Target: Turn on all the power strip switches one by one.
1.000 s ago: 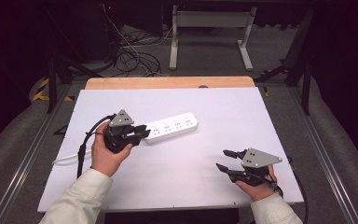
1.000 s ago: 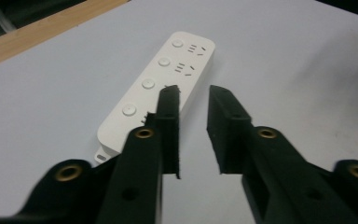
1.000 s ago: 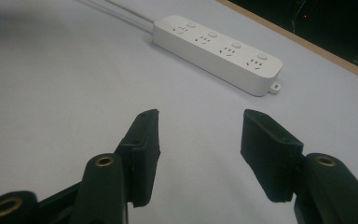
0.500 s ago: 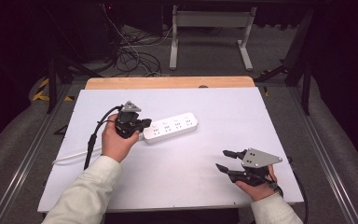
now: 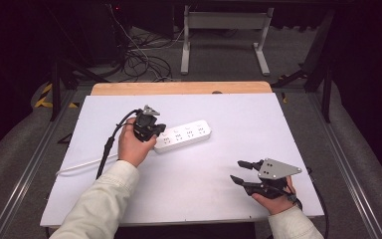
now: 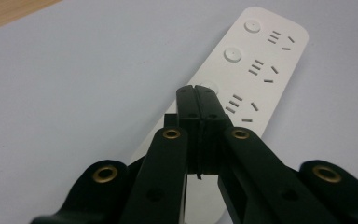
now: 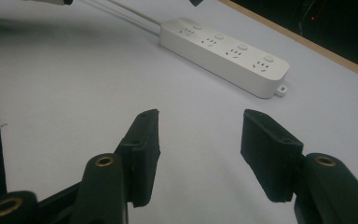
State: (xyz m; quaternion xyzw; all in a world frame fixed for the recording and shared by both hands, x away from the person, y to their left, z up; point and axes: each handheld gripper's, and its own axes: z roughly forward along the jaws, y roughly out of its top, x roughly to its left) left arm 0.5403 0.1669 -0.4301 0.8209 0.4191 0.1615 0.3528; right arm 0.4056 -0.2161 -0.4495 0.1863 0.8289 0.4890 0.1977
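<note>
A white power strip [image 5: 186,134] lies on the white tabletop [image 5: 238,119], left of centre, and its white cord [image 5: 79,165] runs off to the left. My left gripper [image 5: 159,131] is shut with nothing between its jaws, and it points down at the strip's left end. In the left gripper view the closed tips [image 6: 197,91] sit right at a round button on the strip [image 6: 256,60]. My right gripper [image 5: 236,171] rests open near the front right edge. Its jaws [image 7: 200,116] are wide apart and face the strip [image 7: 223,49] from a distance.
A wooden strip [image 5: 179,88] borders the table's far edge. Beyond it stand a metal frame [image 5: 224,30] and loose cables [image 5: 144,64] on the floor. The left gripper's black cable [image 5: 107,149] trails over the table toward the front left.
My left hand has carried its gripper farther back and to the right, down onto the strip's left end. The right hand and its gripper have stayed put.
</note>
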